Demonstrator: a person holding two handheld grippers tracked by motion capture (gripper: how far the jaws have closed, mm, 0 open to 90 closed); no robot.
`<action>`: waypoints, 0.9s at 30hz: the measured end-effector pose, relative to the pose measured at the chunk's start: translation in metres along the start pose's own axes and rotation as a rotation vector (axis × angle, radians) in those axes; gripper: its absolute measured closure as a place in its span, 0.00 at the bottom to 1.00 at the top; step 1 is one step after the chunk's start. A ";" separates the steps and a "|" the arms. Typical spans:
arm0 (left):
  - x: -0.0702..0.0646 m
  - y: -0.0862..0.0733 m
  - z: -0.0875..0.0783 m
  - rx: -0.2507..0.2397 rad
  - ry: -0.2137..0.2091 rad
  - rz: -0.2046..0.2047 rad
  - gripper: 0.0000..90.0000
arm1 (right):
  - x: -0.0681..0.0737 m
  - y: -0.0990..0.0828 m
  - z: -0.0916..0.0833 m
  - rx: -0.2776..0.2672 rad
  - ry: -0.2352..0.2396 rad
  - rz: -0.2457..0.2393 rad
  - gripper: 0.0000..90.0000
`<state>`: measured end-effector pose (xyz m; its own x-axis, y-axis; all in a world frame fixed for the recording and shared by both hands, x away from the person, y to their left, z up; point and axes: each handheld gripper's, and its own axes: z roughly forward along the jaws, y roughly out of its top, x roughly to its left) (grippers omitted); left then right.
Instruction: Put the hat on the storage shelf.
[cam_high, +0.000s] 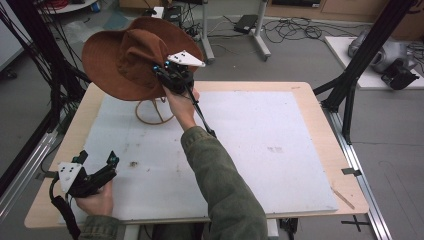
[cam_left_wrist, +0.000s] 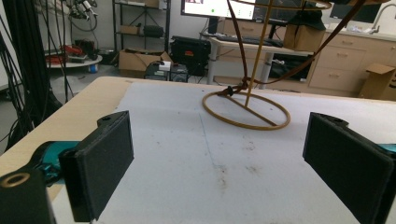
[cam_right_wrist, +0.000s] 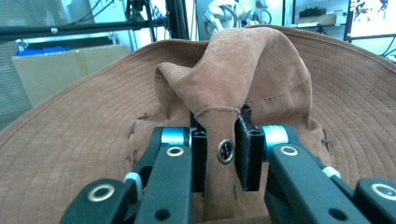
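Observation:
A brown wide-brimmed hat (cam_high: 127, 55) hangs tilted in the air above the table's far left. My right gripper (cam_high: 162, 75) is shut on a fold of its crown (cam_right_wrist: 224, 126), beside a metal eyelet (cam_right_wrist: 225, 150). Under the hat stands a thin wire hat stand (cam_high: 152, 111), whose ring base (cam_left_wrist: 246, 110) and upright rod rest on the white mat. The hat's brown cord (cam_left_wrist: 289, 70) trails down to the stand. My left gripper (cam_high: 97, 161) rests open near the table's front left corner, its pads (cam_left_wrist: 105, 163) wide apart with nothing between them.
A white mat (cam_high: 260, 145) covers most of the wooden table (cam_high: 320, 107). Black frame posts (cam_high: 360, 60) stand at the right and left of the table. Cables and equipment lie on the floor behind.

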<state>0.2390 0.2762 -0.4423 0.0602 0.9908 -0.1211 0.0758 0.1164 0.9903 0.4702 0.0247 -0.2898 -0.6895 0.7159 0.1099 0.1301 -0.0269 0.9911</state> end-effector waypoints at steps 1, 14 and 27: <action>0.000 0.000 0.000 0.000 0.000 0.002 0.10 | 0.000 0.000 0.000 0.008 0.003 -0.003 0.81; -0.001 0.001 0.000 -0.005 -0.001 0.002 0.10 | -0.001 0.000 -0.007 -0.005 -0.037 -0.069 0.09; -0.003 0.002 0.000 -0.009 -0.002 0.013 0.10 | -0.041 0.030 -0.066 -0.067 -0.194 -0.086 0.01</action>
<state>0.2392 0.2738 -0.4403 0.0628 0.9922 -0.1081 0.0665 0.1039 0.9924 0.4549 -0.0515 -0.2600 -0.5450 0.8383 0.0149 0.0245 -0.0019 0.9997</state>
